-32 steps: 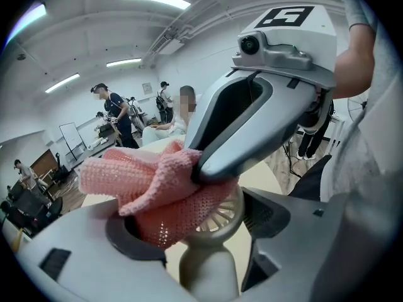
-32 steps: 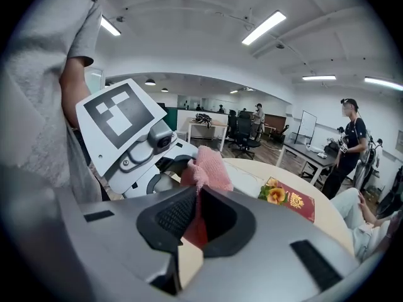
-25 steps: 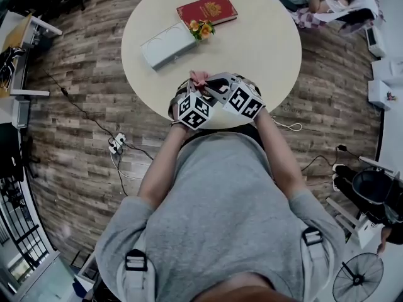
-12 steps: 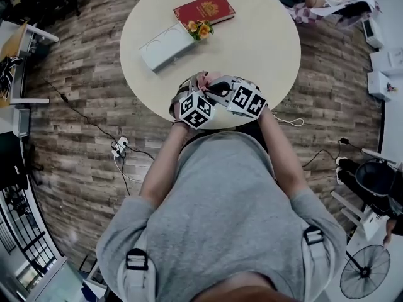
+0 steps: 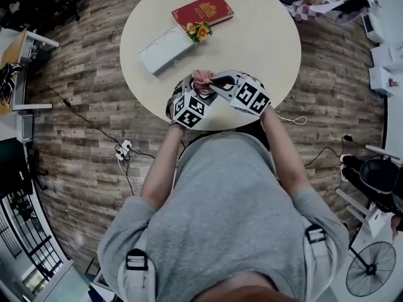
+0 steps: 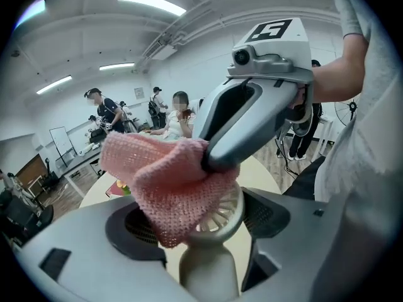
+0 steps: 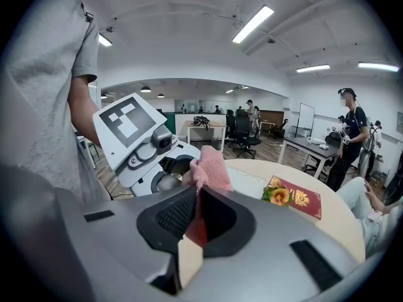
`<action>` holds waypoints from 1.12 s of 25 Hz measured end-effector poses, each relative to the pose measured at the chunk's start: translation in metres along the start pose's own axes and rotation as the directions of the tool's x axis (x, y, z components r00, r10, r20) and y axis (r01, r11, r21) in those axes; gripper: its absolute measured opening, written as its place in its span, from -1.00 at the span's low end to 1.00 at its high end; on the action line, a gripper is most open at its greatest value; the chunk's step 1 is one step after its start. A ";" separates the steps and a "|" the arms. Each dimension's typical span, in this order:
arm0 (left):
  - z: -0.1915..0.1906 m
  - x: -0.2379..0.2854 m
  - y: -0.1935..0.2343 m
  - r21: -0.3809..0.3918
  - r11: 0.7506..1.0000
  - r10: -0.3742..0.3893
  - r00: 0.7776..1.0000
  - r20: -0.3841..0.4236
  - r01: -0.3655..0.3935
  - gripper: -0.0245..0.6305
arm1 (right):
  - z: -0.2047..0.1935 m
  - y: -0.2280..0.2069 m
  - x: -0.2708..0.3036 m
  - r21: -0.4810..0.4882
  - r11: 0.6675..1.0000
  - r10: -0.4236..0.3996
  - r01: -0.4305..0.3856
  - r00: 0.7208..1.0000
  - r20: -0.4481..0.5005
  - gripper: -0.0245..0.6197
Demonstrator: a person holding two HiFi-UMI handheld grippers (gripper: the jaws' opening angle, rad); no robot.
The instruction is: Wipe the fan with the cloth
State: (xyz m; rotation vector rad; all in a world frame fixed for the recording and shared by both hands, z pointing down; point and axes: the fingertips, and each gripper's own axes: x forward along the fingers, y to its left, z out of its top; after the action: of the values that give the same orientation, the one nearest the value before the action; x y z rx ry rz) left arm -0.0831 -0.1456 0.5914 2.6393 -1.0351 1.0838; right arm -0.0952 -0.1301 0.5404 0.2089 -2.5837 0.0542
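Note:
A small cream hand fan (image 6: 221, 214) stands upright between the jaws of my left gripper (image 6: 204, 250), which is shut on its handle (image 6: 208, 275). A pink knitted cloth (image 6: 160, 184) lies over the left of the fan's round grille. My right gripper (image 7: 196, 209) is shut on that cloth (image 7: 209, 167) and presses it against the fan from above. In the head view both grippers meet over the near edge of the round table (image 5: 264, 43), the left gripper (image 5: 189, 99) beside the right gripper (image 5: 220, 83), with the cloth (image 5: 201, 77) between them.
Farther back on the table lie a red book (image 5: 202, 9), a white box (image 5: 165, 49) and a small bunch of flowers (image 5: 198, 29). A power strip with cables (image 5: 123, 148) lies on the wood floor at the left. A floor fan (image 5: 371, 266) stands at the bottom right. People sit nearby.
Both grippers have shifted slightly away from the body. The left gripper's cube has tilted leftward, and the cloth now shows higher between the two grippers.

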 end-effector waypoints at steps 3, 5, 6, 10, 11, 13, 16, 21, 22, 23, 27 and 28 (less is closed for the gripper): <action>0.002 0.001 -0.003 0.010 1.000 -0.011 1.000 -0.002 0.011 0.22 | 0.006 -0.005 0.002 -0.015 1.000 -0.019 0.019 1.000 0.003 -0.83; 0.004 0.002 -0.006 0.013 1.000 -0.019 1.000 -0.002 0.019 0.22 | 0.008 -0.005 0.005 -0.022 1.000 -0.014 0.014 1.000 0.002 -0.83; 0.004 0.002 -0.007 0.015 1.000 -0.022 1.000 -0.002 0.022 0.22 | 0.009 -0.004 0.006 -0.024 1.000 -0.008 0.008 1.000 0.002 -0.83; 0.003 0.004 -0.009 0.026 0.999 -0.031 1.000 -0.005 0.031 0.22 | 0.010 0.007 0.015 -0.021 0.999 0.028 -0.028 1.000 0.005 -0.83; 0.003 0.004 -0.009 0.025 0.999 -0.034 0.999 -0.003 0.034 0.22 | 0.010 0.009 0.016 -0.015 0.999 0.035 -0.035 0.999 0.009 -0.83; 0.002 0.003 -0.007 0.011 0.999 -0.042 0.999 0.009 0.042 0.22 | 0.010 0.014 0.018 0.000 0.999 0.050 -0.050 0.999 0.019 -0.83; 0.000 0.001 -0.001 -0.029 0.999 -0.045 0.999 0.030 0.046 0.22 | 0.007 0.024 0.019 0.011 0.996 0.083 -0.083 0.996 0.025 -0.83; 0.004 -0.004 0.013 -0.022 1.000 -0.019 0.998 0.053 0.020 0.22 | 0.013 0.019 0.014 0.032 0.998 0.043 -0.045 0.997 0.070 -0.83; 0.005 -0.005 0.016 -0.033 0.999 -0.018 0.998 0.063 0.020 0.22 | 0.015 0.017 0.011 0.032 0.999 0.028 -0.031 0.996 0.083 -0.83; 0.005 -0.007 0.017 -0.043 0.999 -0.020 0.997 0.074 0.023 0.22 | 0.016 0.016 0.008 0.034 0.999 0.012 -0.016 0.995 0.098 -0.83; 0.010 -0.012 0.019 -0.100 0.994 -0.034 0.991 0.127 0.047 0.22 | 0.018 0.000 -0.009 0.066 0.994 -0.096 0.086 0.979 0.181 -0.83; 0.013 -0.014 0.019 -0.121 0.991 -0.041 0.988 0.146 0.060 0.22 | 0.018 -0.005 -0.013 0.084 0.990 -0.126 0.111 0.971 0.205 -0.83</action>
State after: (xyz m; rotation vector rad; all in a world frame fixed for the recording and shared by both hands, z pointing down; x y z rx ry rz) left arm -0.0947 -0.1566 0.5701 2.6581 -1.0189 0.8008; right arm -0.0928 -0.1350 0.5178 0.4164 -2.7758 0.0856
